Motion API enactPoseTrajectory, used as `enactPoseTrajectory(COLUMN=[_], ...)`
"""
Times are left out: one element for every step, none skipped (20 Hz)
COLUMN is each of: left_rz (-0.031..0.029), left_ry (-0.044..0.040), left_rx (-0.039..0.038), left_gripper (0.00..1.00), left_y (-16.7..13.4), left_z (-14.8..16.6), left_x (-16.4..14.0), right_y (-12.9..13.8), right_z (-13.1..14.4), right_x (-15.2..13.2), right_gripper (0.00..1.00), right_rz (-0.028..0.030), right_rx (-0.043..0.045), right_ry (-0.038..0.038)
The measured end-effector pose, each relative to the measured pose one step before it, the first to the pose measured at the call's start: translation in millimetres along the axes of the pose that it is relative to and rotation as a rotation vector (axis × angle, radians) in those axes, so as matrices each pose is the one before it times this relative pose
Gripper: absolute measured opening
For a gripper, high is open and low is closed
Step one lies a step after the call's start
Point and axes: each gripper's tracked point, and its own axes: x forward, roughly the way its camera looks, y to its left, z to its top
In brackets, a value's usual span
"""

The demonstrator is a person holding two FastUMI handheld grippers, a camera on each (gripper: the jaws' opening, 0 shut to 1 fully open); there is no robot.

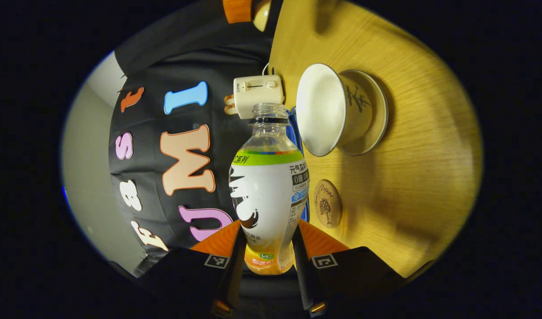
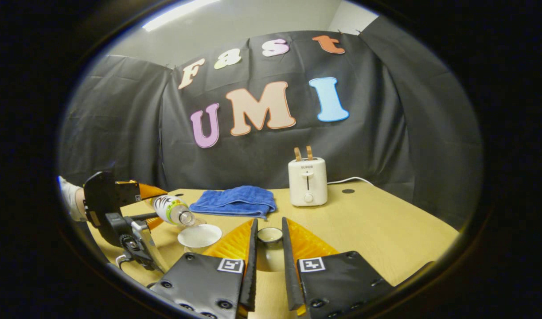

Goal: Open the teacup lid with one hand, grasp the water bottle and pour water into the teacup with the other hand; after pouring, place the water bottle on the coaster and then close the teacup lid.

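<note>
Tilting the water bottle in our left tongs, we are aiming its uncapped mouth at the open teacup; the coaster lies nearby. In the right gripper view, our right tongs are clamping the teacup lid above the tabletop.

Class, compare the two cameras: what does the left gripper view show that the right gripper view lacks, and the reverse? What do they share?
Left gripper view: the coaster beside the teacup.
Right gripper view: the lid between its jaws, and a hand.
Shared: the tilted bottle, teacup, toaster, blue towel and table.
</note>
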Motion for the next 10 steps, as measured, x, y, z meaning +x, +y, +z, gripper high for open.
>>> enactPoseTrajectory(left_rz=[-0.00155,-0.00045,-0.00105,-0.00216,-0.00359,0.00076,0.00128,-0.00315,-0.00496,-0.00259], left_ry=[0.00279,0.00364,0.00208,0.00345,0.00443,-0.00212,0.00018,0.0023,0.00175,0.00099], left_rx=[0.03067,0.02671,0.02464,0.02323,0.02196,0.02281,0.01841,0.01419,0.01105,0.01296], left_gripper=[0.52,0.52,0.52,0.52,0.52,0.52,0.52,0.53,0.52,0.52], left_y=[1.32,0.99,2.02,0.59,1.42,1.68,1.41,0.05,0.51,0.64], left_z=[-2.24,-0.58,-1.68,0.13,-1.13,0.42,-0.39,-0.42,-0.08,0.5], left_x=[-0.03,0.03,0.69,-0.78,-0.76,-1.48,0.52,1.26,-0.74,0.02], right_y=[-1.06,-0.91,-1.39,-0.48,-0.81,-0.22,-0.67,0.03,-0.02,-0.15], right_z=[-0.49,0.25,-0.48,-0.35,-1.22,-1.2,-1.23,-0.73,-1.56,-0.5], right_x=[0.21,0.02,-0.04,0.44,0.36,-0.31,-1.08,-0.03,0.03,-0.3], right_gripper=[0.31,0.31,0.31,0.31,0.31,0.31,0.31,0.31,0.31,0.32], right_rz=[-0.00045,-0.00031,-0.00095,-0.00017,0.00018,0.0001,-0.00036,0.00053,0.00156,0.00026], right_rx=[-0.00217,0.00002,0.00194,0.00383,0.00431,0.00291,0.0007,-0.00079,-0.00198,-0.00155], right_ry=[-0.00018,-0.00073,0.00016,-0.0007,0.00162,0.00218,0.00068,0.00222,0.00236,0.00119])
